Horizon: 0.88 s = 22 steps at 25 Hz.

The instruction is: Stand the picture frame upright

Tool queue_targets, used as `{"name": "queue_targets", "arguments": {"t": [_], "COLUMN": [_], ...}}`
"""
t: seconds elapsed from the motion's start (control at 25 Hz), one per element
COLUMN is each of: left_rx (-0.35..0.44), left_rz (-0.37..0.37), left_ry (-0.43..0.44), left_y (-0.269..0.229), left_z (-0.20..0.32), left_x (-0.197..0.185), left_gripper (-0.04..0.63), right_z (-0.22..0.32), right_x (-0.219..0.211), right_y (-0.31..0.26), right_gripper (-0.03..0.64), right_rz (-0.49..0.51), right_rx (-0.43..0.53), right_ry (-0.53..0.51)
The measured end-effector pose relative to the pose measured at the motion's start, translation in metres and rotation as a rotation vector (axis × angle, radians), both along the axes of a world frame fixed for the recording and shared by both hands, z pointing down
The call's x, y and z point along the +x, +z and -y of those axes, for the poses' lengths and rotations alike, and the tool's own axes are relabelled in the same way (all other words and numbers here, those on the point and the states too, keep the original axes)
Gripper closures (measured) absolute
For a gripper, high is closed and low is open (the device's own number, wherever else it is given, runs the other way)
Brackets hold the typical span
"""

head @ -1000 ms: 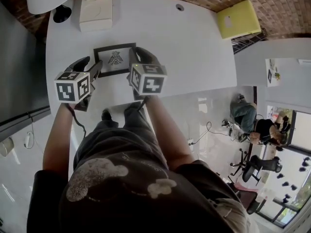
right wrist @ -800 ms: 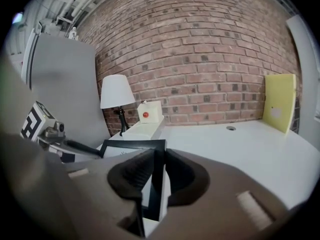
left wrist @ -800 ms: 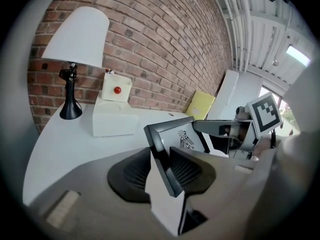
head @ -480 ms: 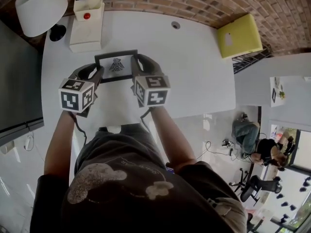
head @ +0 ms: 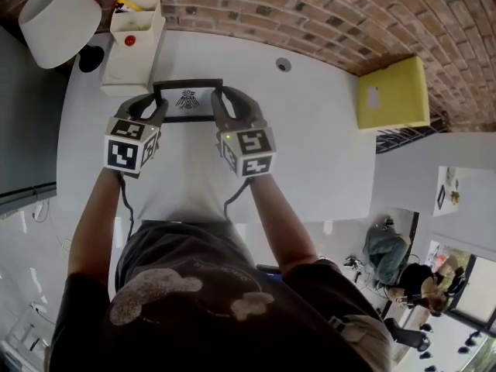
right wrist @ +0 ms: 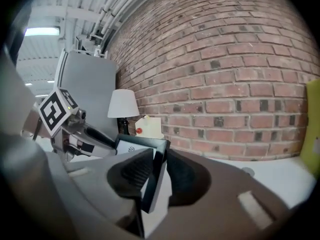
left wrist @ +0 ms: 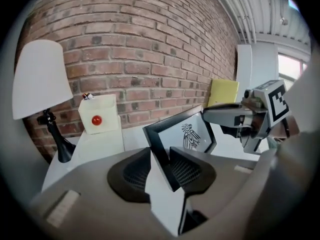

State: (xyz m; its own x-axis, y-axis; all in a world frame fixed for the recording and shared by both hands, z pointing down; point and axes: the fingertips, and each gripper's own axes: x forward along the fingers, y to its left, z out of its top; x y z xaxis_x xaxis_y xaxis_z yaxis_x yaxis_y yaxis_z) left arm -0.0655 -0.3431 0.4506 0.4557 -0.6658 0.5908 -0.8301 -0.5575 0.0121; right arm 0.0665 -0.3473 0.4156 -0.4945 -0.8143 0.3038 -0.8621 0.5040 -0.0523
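Observation:
The black picture frame (head: pixel 188 101) with a bird print is held off flat, between both grippers, its face tilted toward me above the white table (head: pixel 310 146). My left gripper (head: pixel 157 105) is shut on the frame's left edge; in the left gripper view the frame (left wrist: pixel 185 134) passes between the pads (left wrist: pixel 135 171). My right gripper (head: pixel 219 103) has the frame's right edge (right wrist: pixel 157 166) between its pads, and its jaws are opening slightly while still touching it. The frame's back and any stand are hidden.
A white lamp (head: pixel 58 10) and a white box with a red button (head: pixel 133 33) stand at the table's far left by the brick wall. A yellow board (head: pixel 393 93) sits at the right. A cable hole (head: pixel 284 65) is behind the frame.
The frame has gone from lying flat to tilted up. The left jaws have closed on its left edge. Both grippers moved away from me, toward the wall.

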Motion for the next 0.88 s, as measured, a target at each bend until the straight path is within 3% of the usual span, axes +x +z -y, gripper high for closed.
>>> {"name": "queue_targets", "arguments": {"t": [0.16, 0.48, 0.64, 0.76, 0.88], "left_rx": [0.056, 0.026, -0.002, -0.022, -0.040], "left_rz": [0.072, 0.052, 0.059, 0.060, 0.102], "left_ry": [-0.081, -0.083, -0.063, -0.053, -0.050], "left_y": [0.003, 0.012, 0.020, 0.023, 0.030], "left_z": [0.030, 0.068, 0.080, 0.089, 0.093], "left_x": [-0.001, 0.009, 0.010, 0.013, 0.013], "left_gripper": [0.495, 0.500, 0.476, 0.419, 0.396], "right_z": [0.016, 0.051, 0.057, 0.063, 0.069], "right_x": [0.003, 0.014, 0.011, 0.010, 0.005], "right_y": [0.004, 0.018, 0.033, 0.043, 0.047], "right_gripper": [0.538, 0.538, 0.538, 0.538, 0.538], "right_rz": [-0.041, -0.028, -0.046, -0.050, -0.037], "right_rx": [0.069, 0.052, 0.020, -0.008, 0.005], "right_ry": [-0.084, -0.059, -0.066, -0.073, -0.078]}}
